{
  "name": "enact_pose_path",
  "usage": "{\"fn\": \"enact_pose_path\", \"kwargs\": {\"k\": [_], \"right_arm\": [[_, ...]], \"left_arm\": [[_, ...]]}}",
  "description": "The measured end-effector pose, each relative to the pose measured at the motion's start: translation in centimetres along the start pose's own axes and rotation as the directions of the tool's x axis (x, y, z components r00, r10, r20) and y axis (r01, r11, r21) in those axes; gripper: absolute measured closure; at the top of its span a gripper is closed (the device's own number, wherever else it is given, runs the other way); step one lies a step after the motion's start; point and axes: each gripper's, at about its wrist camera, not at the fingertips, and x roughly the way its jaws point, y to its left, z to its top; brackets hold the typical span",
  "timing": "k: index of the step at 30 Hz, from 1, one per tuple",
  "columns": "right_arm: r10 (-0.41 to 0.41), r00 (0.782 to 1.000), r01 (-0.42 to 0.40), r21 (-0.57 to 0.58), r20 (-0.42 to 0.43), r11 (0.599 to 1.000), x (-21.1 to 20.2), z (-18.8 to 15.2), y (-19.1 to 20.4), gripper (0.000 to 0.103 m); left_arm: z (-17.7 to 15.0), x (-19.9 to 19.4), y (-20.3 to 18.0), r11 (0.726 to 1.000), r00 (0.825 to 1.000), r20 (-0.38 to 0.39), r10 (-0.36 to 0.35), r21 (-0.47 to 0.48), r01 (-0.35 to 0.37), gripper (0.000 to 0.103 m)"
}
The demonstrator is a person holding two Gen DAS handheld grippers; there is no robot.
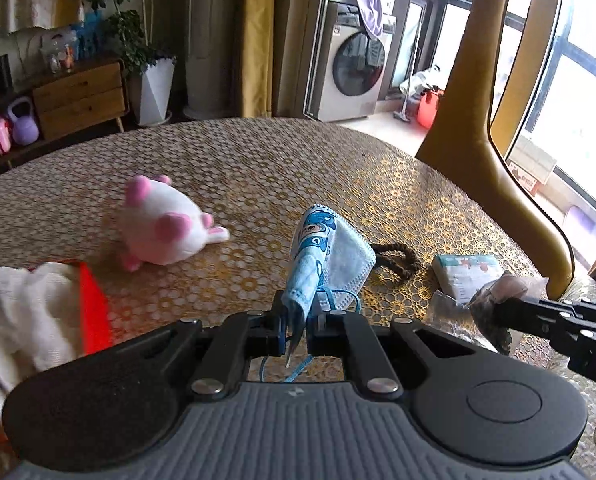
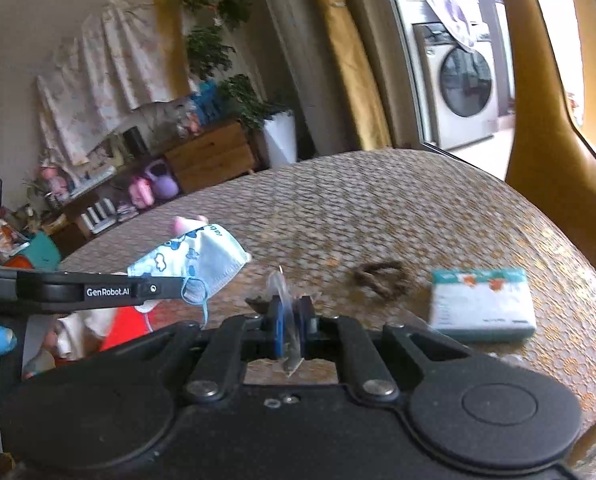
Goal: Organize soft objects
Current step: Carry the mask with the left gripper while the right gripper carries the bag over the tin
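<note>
My left gripper (image 1: pixel 298 312) is shut on a blue cartoon-print face mask (image 1: pixel 326 256), held up above the table; its ear loop dangles below the jaws. From the right wrist view the same mask (image 2: pixel 202 260) hangs off the left gripper (image 2: pixel 178 286). My right gripper (image 2: pixel 292 308) is shut on a thin clear plastic bag (image 2: pixel 282 288). The left wrist view shows that bag (image 1: pixel 486 320) with dark contents, pinched at the right gripper (image 1: pixel 498 308). A white and pink plush toy (image 1: pixel 166 224) lies on the table.
A red container (image 1: pixel 94 308) with white cloth (image 1: pixel 30 312) sits at the table's left edge. A brown hair tie (image 2: pixel 382 278) and a tissue pack (image 2: pixel 482 304) lie on the patterned tablecloth (image 1: pixel 258 160). A tan chair back (image 1: pixel 470 120) rises at the right.
</note>
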Motion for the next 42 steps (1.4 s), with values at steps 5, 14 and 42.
{"fn": "enact_pose_path", "kwargs": {"k": [5, 14, 42], "right_arm": [[0.040, 0.999, -0.040, -0.037, 0.012, 0.999, -0.6, 0.7, 2.8, 0.096], [0.115, 0.993, -0.114, -0.095, 0.008, 0.989, -0.4, 1.4, 7.9, 0.096], [0.270, 0.941, -0.315, -0.242, -0.204, 0.918, 8.3, -1.2, 22.8, 0.095]], "left_arm": [[-0.3, -3.1, 2.5, 1.000, 1.000, 0.023, 0.022, -0.015, -0.022, 0.094], [-1.5, -8.0, 8.0, 0.995, 0.995, 0.068, 0.074, -0.066, -0.069, 0.094], [-5.0, -10.2, 24.8, 0.913, 0.938, -0.026, 0.346, -0.222, -0.343, 0.094]]}}
